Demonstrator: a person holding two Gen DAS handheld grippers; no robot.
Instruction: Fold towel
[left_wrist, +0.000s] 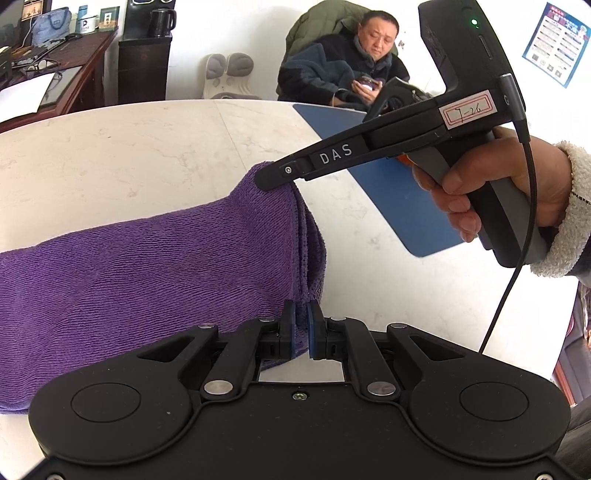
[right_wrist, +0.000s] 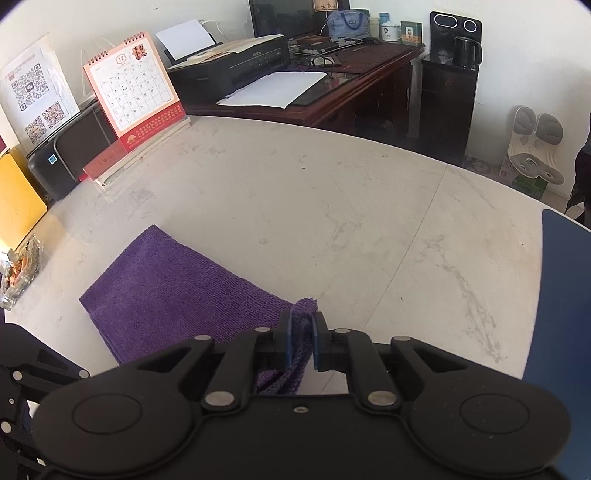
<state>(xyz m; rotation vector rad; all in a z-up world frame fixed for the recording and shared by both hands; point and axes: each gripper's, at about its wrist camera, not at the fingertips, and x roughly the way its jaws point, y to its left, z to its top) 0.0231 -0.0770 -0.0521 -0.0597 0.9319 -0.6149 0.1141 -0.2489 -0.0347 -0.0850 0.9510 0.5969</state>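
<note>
A purple towel (left_wrist: 147, 266) lies folded over on the pale marble table (left_wrist: 129, 147), its right edge lifted off the surface. My left gripper (left_wrist: 302, 314) is shut on the towel's near right corner. In the left wrist view my right gripper (left_wrist: 273, 181), held by a hand in a fleece cuff, pinches the far right corner. In the right wrist view the right gripper (right_wrist: 302, 325) is shut on a corner of the towel (right_wrist: 177, 291), which stretches away to the left over the table (right_wrist: 332, 206).
A blue mat (left_wrist: 388, 192) lies on the table to the right of the towel. A seated person (left_wrist: 351, 66) is behind the table. A desk calendar (right_wrist: 136, 92), a black box (right_wrist: 70, 158) and a clear snack container (right_wrist: 18, 273) stand along the left edge.
</note>
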